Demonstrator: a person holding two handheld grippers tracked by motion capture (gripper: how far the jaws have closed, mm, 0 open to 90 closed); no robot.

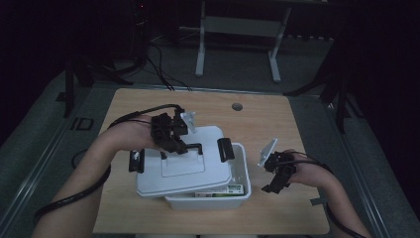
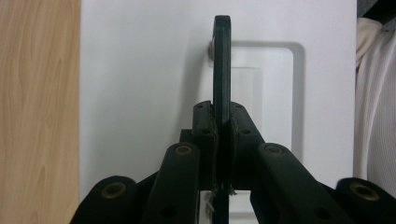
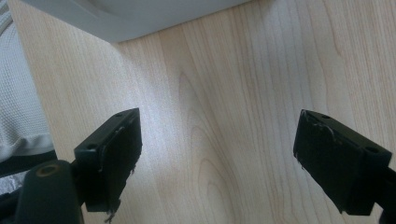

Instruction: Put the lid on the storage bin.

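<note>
the wooden surface (image 1: 277, 124) takes up the middle of the high view, with dark floor around it. on it, just below centre, sits a white storage box (image 1: 242, 191), and green-and-white packets (image 1: 233, 189) show inside at its lower right edge. the white lid (image 1: 173, 181) lies askew over the box, shifted toward the left of the frame so the box's right side stands uncovered; a black latch (image 1: 225, 148) sits at the lid's right edge and another (image 1: 136, 160) at its left edge. the lid's black handle (image 1: 190, 148) stands up from a recess near the lid's middle. the left gripper (image 1: 185, 148), at centre left of the high view, has its jaws clenched on that handle; in the left gripper view the handle (image 2: 222, 65) runs up the middle of the frame, pinched between the two jaws. the right gripper (image 1: 273, 187) rests at the right of the box, apart from it, low over the surface; in the right gripper view its jaws stand released and wide, with bare wood (image 3: 219, 116) between them and a corner of the box (image 3: 140, 18) at the top left.
</note>
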